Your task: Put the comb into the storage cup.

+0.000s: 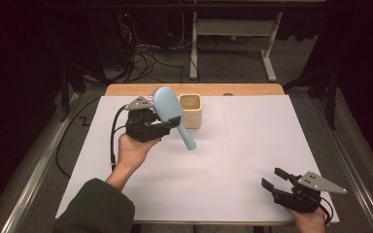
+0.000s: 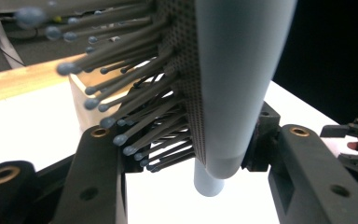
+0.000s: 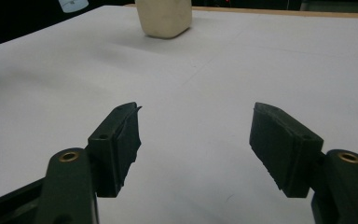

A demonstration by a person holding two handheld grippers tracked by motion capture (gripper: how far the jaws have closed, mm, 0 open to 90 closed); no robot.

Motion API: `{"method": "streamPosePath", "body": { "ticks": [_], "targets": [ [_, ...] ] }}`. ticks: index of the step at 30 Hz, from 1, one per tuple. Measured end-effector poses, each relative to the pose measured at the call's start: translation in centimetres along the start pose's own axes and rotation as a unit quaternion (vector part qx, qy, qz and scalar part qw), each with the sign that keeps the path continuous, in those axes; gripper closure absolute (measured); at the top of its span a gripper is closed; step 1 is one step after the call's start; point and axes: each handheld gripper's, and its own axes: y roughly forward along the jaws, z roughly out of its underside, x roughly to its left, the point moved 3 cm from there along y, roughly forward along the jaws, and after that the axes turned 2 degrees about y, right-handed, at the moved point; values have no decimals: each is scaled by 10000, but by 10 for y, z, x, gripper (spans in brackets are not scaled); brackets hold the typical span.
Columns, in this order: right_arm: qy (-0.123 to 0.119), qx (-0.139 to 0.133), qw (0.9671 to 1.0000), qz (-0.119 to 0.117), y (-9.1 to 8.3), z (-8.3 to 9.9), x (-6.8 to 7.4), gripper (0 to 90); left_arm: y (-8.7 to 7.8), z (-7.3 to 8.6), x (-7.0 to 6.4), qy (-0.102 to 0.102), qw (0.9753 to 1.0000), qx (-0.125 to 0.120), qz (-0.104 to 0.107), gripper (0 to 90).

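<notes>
Hairbrush (image 1: pixel 171 112), pale blue, sits clamped at its neck in the left tool (image 1: pixel 148 124) at upper left of centre, head up-left and handle slanting down-right, just left of the cream square cup (image 1: pixel 191 110), while the right tool (image 1: pixel 278 178) rests spread and empty at lower right, far off.

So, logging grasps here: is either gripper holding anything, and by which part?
The left gripper clamps the blue hairbrush at the base of its head, near the handle. The right gripper is open, empty.
</notes>
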Motion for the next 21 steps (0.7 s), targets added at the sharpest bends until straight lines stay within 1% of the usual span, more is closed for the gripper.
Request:
{"method": "streamPosePath", "body": {
  "ticks": [3,6,8,12,13,18,21],
  "targets": [
    [3,23,10000,1,0,2,-2,344,2,-6,0,51,10000,-10,-62,537],
    [28,-1,10000,-4,-2,4,-2,345,4,-10,0,66,9999,-29,-79,537],
    [21,-39,10000,-2,-3,5,-2,345,6,-12,1,71,9999,-16,-102,537],
    [45,-14,10000,-40,-3,6,-3,337,9,-17,2,117,9998,23,-165,537],
    [35,-4,10000,-42,-3,6,-3,336,10,-18,3,137,9997,29,-181,537],
    [-113,11,9999,-50,-1,6,-1,336,13,-25,7,110,9997,24,-214,537],
    [-133,-11,9999,-28,0,5,0,337,16,-28,9,150,9995,62,-283,536]
  ]
}}
